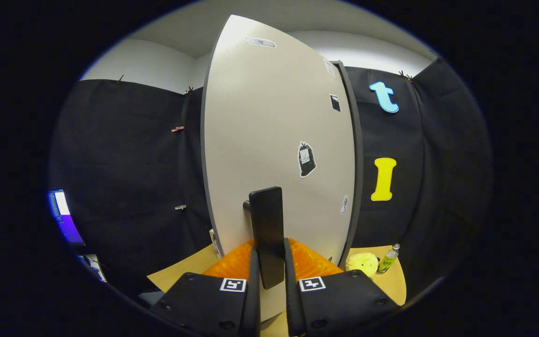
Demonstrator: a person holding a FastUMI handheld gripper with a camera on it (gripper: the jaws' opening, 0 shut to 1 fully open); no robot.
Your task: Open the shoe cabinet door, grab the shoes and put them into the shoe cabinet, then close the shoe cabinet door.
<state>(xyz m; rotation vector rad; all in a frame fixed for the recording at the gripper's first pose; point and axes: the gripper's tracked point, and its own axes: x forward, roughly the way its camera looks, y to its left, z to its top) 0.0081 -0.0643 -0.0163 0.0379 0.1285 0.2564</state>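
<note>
The shoe cabinet door (pixel 269 121) is a tall pale panel with a dark edge and a few stickers, standing right in front of me. Its dark bar handle (pixel 266 224) juts toward me and runs down between my two fingers. My gripper (pixel 269 269) is shut on this handle, one finger pressing on each side of it. The door hides the cabinet's inside. Whether it stands ajar I cannot tell.
A tan table top (pixel 391 281) lies under the cabinet. On it, to the right of the door, sit a yellow plush toy (pixel 363 263) and a small green bottle (pixel 388 260). A lit screen (pixel 63 215) stands far off to the left.
</note>
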